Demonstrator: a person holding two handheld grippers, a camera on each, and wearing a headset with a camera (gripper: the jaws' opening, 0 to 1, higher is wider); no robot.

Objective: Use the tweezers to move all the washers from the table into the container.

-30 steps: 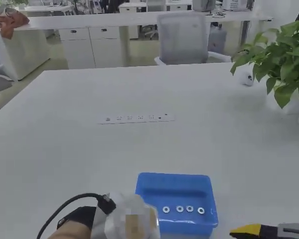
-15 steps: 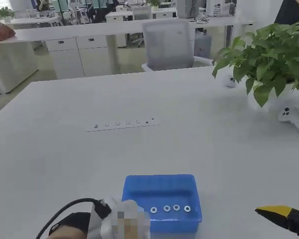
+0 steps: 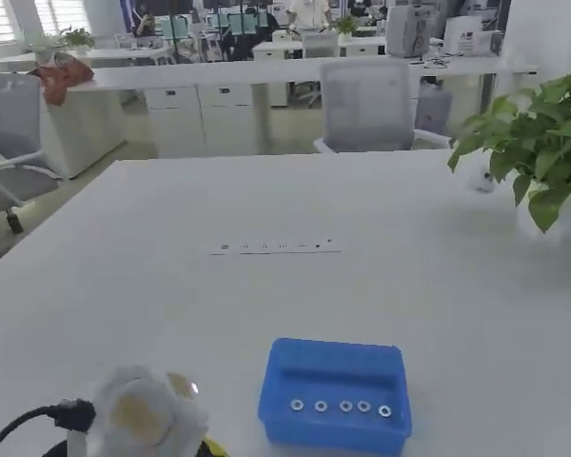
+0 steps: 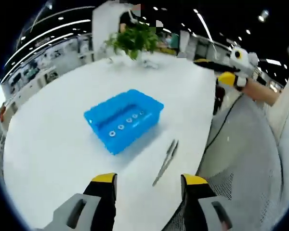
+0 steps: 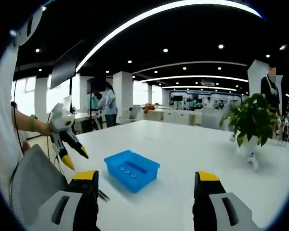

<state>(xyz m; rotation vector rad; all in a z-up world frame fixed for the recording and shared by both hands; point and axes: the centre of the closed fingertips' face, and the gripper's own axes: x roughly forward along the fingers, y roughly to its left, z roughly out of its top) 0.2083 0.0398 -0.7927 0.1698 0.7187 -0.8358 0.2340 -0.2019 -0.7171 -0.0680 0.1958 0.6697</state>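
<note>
A blue container [image 3: 333, 369] stands near the table's front edge with several washers [image 3: 345, 407] in a row inside. In the left gripper view the container [image 4: 106, 113] holds those washers [image 4: 128, 120], and the tweezers [image 4: 166, 161] lie bare on the table close to its edge. My left gripper [image 4: 149, 180] is open and short of the tweezers, with nothing between its fingers. It also shows at the bottom left of the head view [image 3: 209, 446]. My right gripper [image 5: 147, 175] is open and empty, well back from the container [image 5: 131, 169]. The other gripper [image 5: 75, 159] hangs to its left.
A potted plant [image 3: 542, 152] stands at the table's right side. A flush power strip [image 3: 276, 248] lies mid-table, and a grey chair [image 3: 366, 105] stands behind the far edge. The table edge [image 4: 202, 144] runs just beyond the tweezers.
The head camera has tilted and shifted. The right gripper's yellow tip has slid off the lower right of the head view. Container and washers have not moved.
</note>
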